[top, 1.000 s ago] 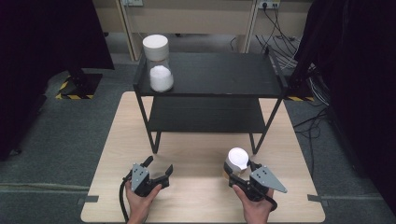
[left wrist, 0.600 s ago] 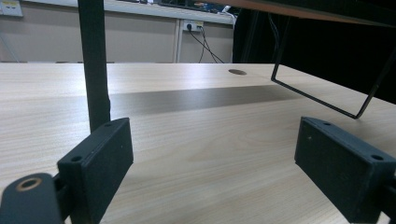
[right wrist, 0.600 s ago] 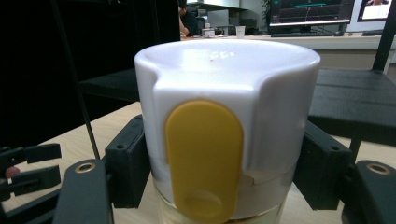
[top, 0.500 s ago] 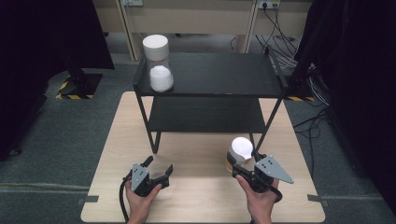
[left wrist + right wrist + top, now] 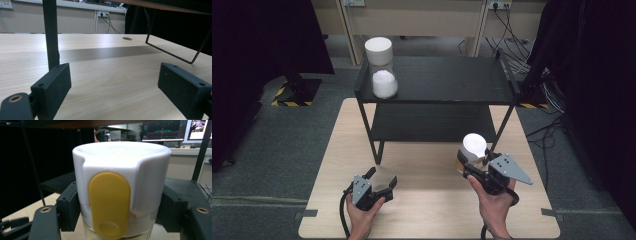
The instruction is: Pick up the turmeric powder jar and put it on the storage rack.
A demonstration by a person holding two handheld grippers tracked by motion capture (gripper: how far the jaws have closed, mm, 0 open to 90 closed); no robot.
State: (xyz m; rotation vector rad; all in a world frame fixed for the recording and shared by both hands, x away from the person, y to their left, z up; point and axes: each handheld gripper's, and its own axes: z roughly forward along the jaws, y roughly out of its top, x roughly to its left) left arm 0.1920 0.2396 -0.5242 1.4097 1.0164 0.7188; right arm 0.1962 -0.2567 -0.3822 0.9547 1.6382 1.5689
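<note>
Standing across the middle of the wooden bench [image 5: 332,165] is the black rack [image 5: 432,80], two shelves on thin metal legs, and everything gets placed off that. On the rack's top shelf, at its left front corner, sits a glass jar [image 5: 382,67] with a white lid and white powder heaped in its lower half. In front of the rack's right front leg, up off the bench, there's the second jar [image 5: 473,149], white lid on top, and the right tongs [image 5: 471,164] are clamped on it, one black jaw pressed to each side. The right gripper view has that lid [image 5: 120,185] close up: white, with a yellow oval tab on the near face and clear glass just below it, the jaws hugging it left and right, the rack's lower shelf dark behind. In front of the rack's left front leg, low on the bench, the left tongs [image 5: 377,181] rest in the person's hand, jaws spread wide with nothing between them. The left gripper view looks along the bench with that leg [image 5: 51,32] upright just past the left jaw, and the rack's bent wire foot [image 5: 175,52] farther off to the right.
</note>
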